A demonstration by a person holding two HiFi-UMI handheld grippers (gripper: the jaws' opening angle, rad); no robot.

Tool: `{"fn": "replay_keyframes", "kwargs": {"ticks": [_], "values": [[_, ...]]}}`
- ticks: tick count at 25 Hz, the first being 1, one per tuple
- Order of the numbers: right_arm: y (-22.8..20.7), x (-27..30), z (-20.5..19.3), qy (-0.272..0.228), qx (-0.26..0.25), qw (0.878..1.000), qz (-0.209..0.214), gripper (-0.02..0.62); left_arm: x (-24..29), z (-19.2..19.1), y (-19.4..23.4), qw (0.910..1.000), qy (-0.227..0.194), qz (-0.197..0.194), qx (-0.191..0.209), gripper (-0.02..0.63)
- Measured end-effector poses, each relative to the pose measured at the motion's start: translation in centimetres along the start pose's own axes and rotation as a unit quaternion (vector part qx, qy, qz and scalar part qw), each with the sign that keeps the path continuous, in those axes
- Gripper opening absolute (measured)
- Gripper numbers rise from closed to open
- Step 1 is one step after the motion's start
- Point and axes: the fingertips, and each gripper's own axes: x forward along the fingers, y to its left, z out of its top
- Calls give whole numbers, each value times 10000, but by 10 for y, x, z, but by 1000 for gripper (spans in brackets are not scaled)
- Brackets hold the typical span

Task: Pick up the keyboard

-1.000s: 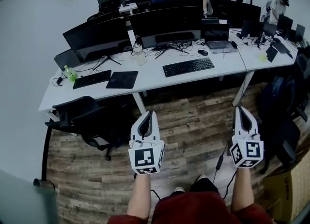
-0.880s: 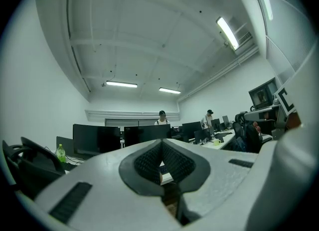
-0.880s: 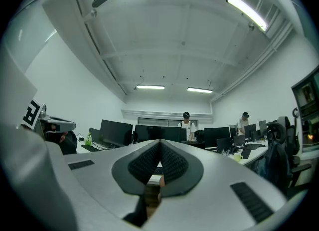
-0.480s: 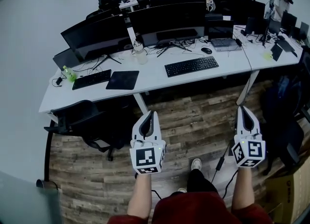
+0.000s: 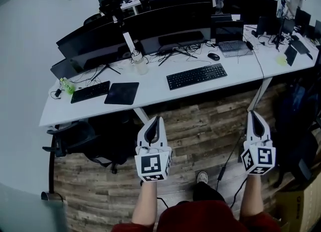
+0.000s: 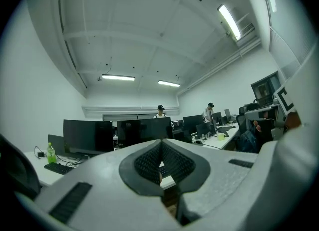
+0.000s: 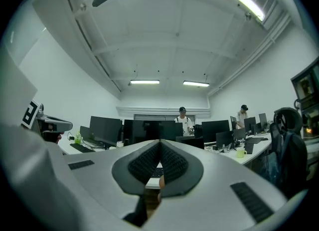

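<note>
1. Two grippers in view, the left gripper and the right gripper. Both are held level over the wood floor. Each has its jaws pressed together with nothing between them.
2. Two keyboards on the white desk. The keyboard lies ahead, between the two grippers' lines and well apart from both. The second keyboard lies ahead-left of the left gripper.
3. One black mat, just beside the second keyboard.
4. One mouse and one laptop, both beyond the keyboard.
5. One green bottle, far left.
6. One office chair, left of the left gripper.
</note>
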Motion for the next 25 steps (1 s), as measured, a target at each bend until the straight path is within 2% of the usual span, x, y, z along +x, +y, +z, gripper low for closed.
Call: {"fn": "replay_keyframes", "kwargs": {"ticks": [16,25], "values": [[-98,142,-25,112,313,9994,-27,-2,158,-5,-35,9994,269,102,197,6],[-131,186,-26,56,353,9994,37,-3,212,-1,-53,9992,271,107,287,6]]}}
